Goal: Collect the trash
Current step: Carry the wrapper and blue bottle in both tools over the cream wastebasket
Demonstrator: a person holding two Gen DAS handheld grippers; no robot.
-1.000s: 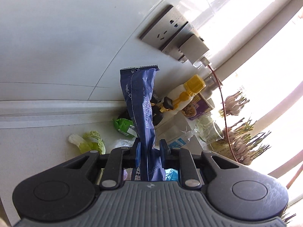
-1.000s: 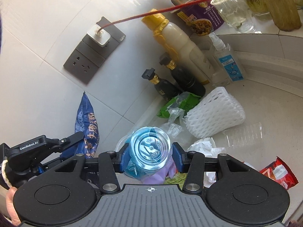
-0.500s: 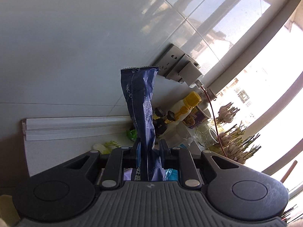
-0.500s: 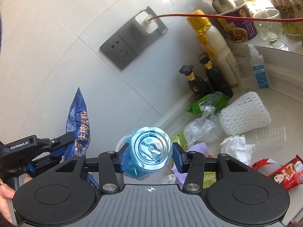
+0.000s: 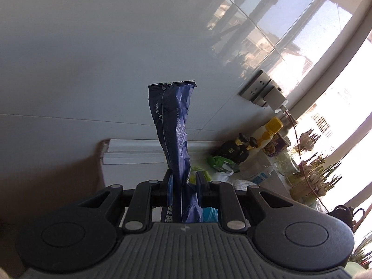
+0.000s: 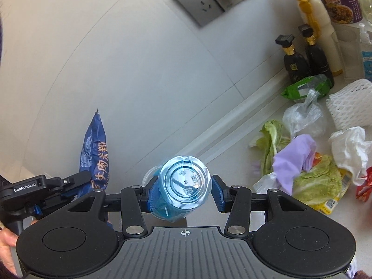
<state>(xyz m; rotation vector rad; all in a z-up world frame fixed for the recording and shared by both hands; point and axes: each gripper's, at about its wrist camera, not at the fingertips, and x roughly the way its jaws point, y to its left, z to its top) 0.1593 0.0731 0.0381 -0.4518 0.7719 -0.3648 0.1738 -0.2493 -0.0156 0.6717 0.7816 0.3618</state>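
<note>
While right gripper [image 6: 184, 187] clamps it — blue cup [image 6: 183, 183].

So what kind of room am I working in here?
Most likely a home kitchen counter by a window: sauce bottles stand against the tiled wall, under a wall socket, and cabbage leaves lie among wrappers on the countertop.

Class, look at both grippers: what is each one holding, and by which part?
Left gripper: the blue snack wrapper, pinched near its lower end. Right gripper: the blue plastic cup, clamped across its sides.
</note>
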